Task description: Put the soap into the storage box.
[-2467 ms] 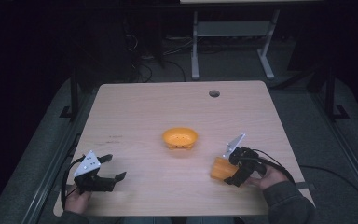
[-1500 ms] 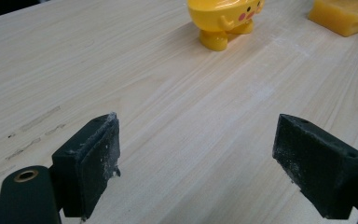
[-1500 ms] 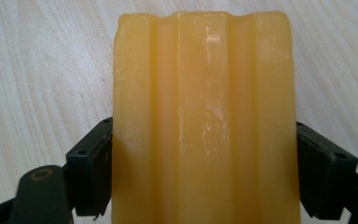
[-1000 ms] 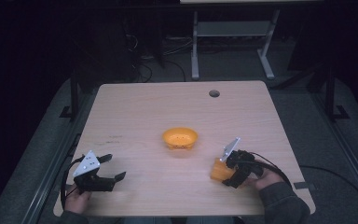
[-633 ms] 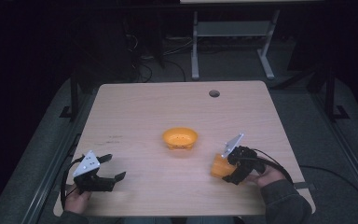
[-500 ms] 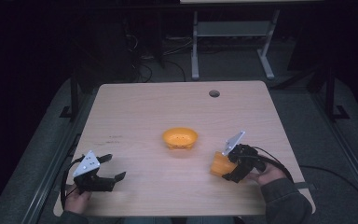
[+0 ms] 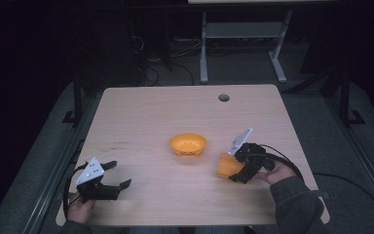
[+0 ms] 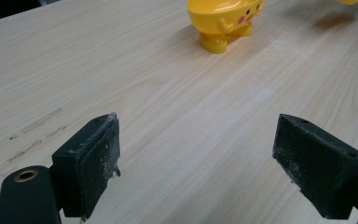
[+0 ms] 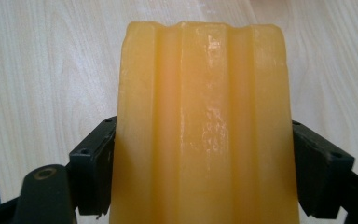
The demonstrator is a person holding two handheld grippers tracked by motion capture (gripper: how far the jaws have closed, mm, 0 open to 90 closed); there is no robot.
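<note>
An orange ridged cup (image 7: 229,165) lies on its side in my right gripper (image 7: 237,168), at the table's right front. In the right gripper view the cup (image 9: 205,126) stands between both black pads (image 9: 93,168), which press on its sides. A yellow bowl with a cartoon face and small feet (image 7: 188,145) stands at the middle of the table, also seen far ahead in the left gripper view (image 8: 223,18). My left gripper (image 7: 114,175) rests at the table's left front, open, its pads (image 8: 91,163) wide apart over bare wood.
The light wooden table (image 7: 141,122) has a round cable hole (image 7: 223,97) at its back right. A metal stand (image 7: 243,34) and cables are on the dark floor behind. A cable trails from the right gripper off the table's right edge.
The right gripper with the orange cup has wobbled slightly, dipping toward the table and back up. The left gripper and the bowl have stayed still.
</note>
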